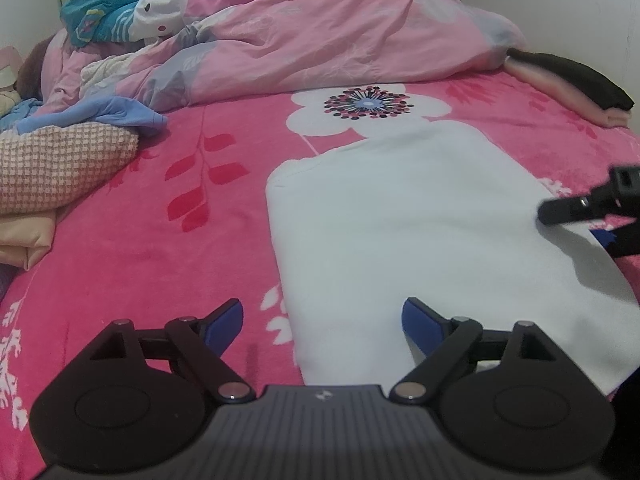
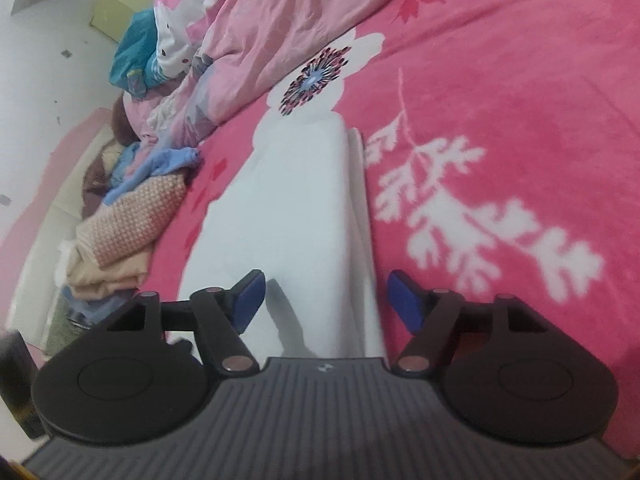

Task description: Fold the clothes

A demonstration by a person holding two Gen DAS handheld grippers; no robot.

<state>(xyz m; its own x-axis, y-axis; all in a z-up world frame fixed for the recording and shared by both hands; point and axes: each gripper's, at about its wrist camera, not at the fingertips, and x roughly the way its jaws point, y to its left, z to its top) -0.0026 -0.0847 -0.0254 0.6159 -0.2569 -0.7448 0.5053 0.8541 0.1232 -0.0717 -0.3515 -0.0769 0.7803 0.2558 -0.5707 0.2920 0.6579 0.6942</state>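
Observation:
A pale white garment [image 1: 404, 232] lies folded into a long flat strip on the pink flowered blanket [image 1: 160, 248]. My left gripper [image 1: 322, 326] hovers open over the strip's near left corner, nothing between its blue pads. In the left wrist view my right gripper [image 1: 576, 210] shows blurred at the strip's right edge. In the right wrist view the same garment [image 2: 288, 208] runs away from me with its folded edge on the right. My right gripper [image 2: 325, 302] stands open above that edge, with no cloth pinched between its pads.
A rumpled pink duvet [image 1: 320, 40] fills the back of the bed. A checked pink cushion [image 1: 60, 168], a blue garment [image 1: 116, 114] and beige folded cloth [image 1: 24, 240] sit at the left. A folded black and peach stack [image 1: 576, 84] lies at the back right.

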